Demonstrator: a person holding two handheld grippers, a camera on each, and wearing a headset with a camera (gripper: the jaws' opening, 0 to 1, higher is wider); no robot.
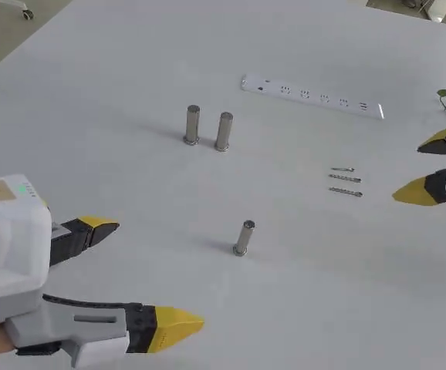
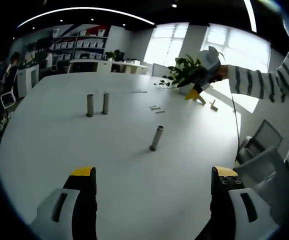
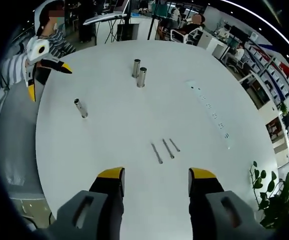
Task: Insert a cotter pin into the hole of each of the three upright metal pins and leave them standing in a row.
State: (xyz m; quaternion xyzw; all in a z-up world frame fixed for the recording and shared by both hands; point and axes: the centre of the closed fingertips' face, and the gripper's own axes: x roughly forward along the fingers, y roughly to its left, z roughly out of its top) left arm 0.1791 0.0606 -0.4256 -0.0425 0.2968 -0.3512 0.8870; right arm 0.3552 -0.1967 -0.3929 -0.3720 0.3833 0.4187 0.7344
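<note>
left claw (image 1: 157, 274) spread wide and empty, right claw (image 1: 410, 171) released too, three metal pins (image 1: 224, 132) standing on the worktop (image 1: 115, 100), cotter pins (image 1: 345, 179) lying loose nearby

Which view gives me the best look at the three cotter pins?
The right gripper view: the cotter pins lie side by side, just ahead of the open jaws of the right gripper, each one distinct. The head view shows them smaller, near the right edge. In the left gripper view they are tiny, distant marks.

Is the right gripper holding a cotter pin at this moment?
No, the right gripper is open with nothing between its jaws, and three cotter pins lie on the table ahead of it.
</note>
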